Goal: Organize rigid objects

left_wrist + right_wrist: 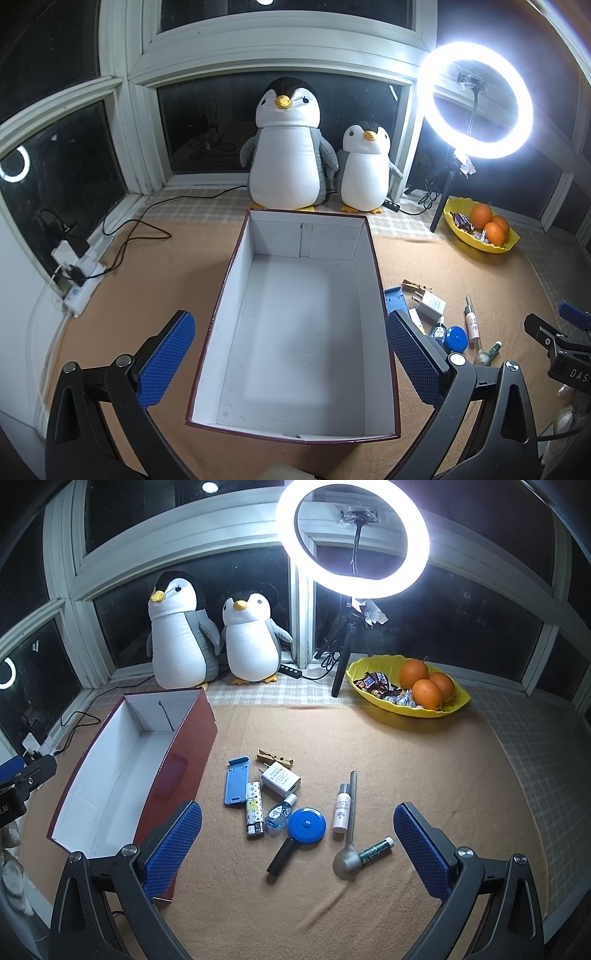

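Both the left gripper (291,350) and right gripper (297,845) hang with jaws apart, the left above the bare box (295,332), while only the right view fully shows the spoon (349,834), lighter (254,808), charger (280,779) and clothespin (275,758) lying right of it, before 2 penguins (218,635).

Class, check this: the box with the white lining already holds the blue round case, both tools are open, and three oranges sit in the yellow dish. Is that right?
One error: the box is empty. In the right wrist view the blue round case lies on the cloth beside it. Left tool, right tool, oranges and yellow dish are as stated.
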{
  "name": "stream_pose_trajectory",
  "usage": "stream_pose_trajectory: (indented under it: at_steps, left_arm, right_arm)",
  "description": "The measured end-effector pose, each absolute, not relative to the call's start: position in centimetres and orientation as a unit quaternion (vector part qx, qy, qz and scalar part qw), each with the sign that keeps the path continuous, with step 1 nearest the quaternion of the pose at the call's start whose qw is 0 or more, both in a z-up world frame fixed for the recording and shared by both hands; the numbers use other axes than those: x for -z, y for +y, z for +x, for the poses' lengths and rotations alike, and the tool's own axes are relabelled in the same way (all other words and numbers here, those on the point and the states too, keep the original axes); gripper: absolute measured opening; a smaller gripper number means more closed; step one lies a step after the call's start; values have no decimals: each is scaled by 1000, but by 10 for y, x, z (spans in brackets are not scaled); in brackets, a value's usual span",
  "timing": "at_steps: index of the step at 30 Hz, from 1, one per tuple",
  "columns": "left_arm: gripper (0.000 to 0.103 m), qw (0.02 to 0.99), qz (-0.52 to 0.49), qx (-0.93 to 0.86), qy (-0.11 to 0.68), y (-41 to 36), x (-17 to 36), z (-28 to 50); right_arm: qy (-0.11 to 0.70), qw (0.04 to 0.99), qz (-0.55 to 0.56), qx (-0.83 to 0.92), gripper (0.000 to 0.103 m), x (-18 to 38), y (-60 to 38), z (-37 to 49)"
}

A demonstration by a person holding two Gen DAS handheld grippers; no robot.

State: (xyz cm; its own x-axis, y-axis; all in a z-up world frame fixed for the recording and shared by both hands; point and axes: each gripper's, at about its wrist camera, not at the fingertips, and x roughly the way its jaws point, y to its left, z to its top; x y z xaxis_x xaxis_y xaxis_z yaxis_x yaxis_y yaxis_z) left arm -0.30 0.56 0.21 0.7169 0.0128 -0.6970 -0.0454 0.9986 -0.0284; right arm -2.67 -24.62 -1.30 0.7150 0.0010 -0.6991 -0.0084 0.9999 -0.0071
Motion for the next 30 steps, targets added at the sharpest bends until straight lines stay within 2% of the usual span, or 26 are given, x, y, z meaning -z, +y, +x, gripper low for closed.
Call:
stream_pose_trajectory:
  at_steps: [30]
  left_arm:
    - [103,926,-21,-13,377,5,-1,-4]
  right_arm:
    - [375,927,-2,1,103,10,-248,-29]
